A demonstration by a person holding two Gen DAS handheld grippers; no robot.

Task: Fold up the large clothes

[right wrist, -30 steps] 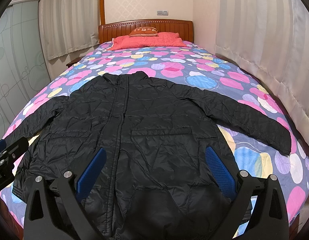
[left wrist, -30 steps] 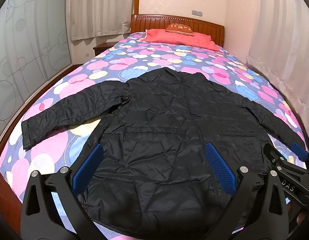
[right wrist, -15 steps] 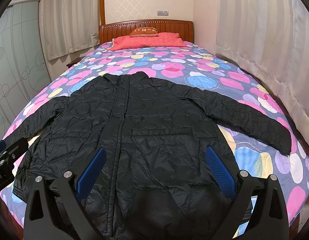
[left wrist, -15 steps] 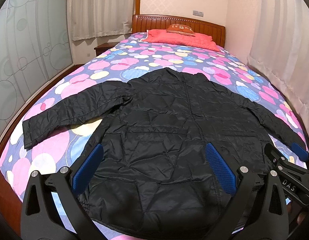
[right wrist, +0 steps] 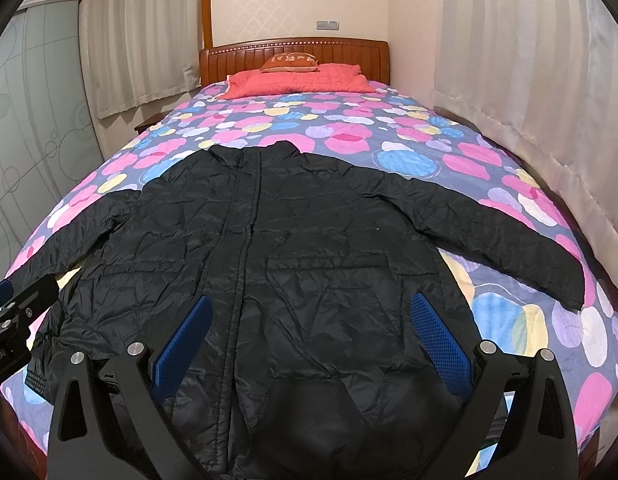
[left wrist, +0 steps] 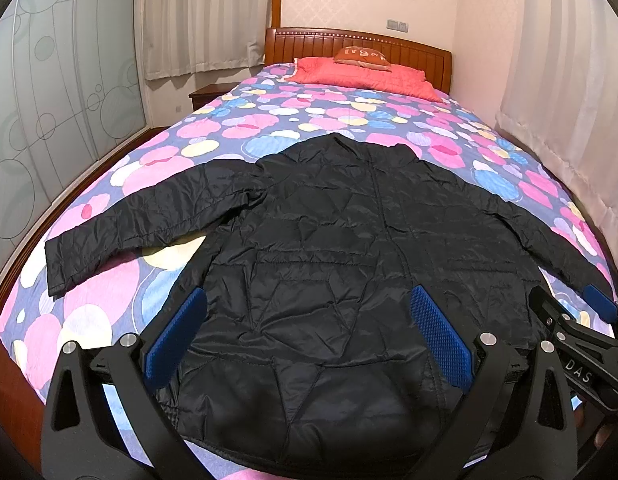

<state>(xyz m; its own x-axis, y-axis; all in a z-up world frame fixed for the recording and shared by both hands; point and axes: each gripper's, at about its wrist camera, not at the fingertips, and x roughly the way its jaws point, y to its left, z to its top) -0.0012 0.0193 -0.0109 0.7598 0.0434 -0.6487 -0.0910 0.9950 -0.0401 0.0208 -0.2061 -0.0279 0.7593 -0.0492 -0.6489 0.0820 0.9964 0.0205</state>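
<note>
A black quilted jacket (left wrist: pixel 349 248) (right wrist: pixel 309 248) lies flat and face up on the bed, zipped, collar toward the headboard, both sleeves spread outward. My left gripper (left wrist: pixel 307 328) hovers open above the hem on the jacket's left half, nothing between its blue pads. My right gripper (right wrist: pixel 307 332) is open over the hem on the right half, also empty. Each gripper shows at the other view's edge: the right gripper (left wrist: pixel 581 344) at lower right, the left gripper (right wrist: pixel 13 312) at lower left.
The bed has a flowered pink and blue cover (left wrist: pixel 237 136) with a wooden frame edge (left wrist: pixel 13 392) at the near left. A red pillow (right wrist: pixel 297 78) and headboard (right wrist: pixel 293 50) sit far back. Curtains (right wrist: pixel 529 80) hang close along the right side, a glass wardrobe door (left wrist: pixel 49 100) on the left.
Both views have drifted slightly; the jacket sits a little lower and farther in frame. The jacket itself has not moved and both grippers stay open.
</note>
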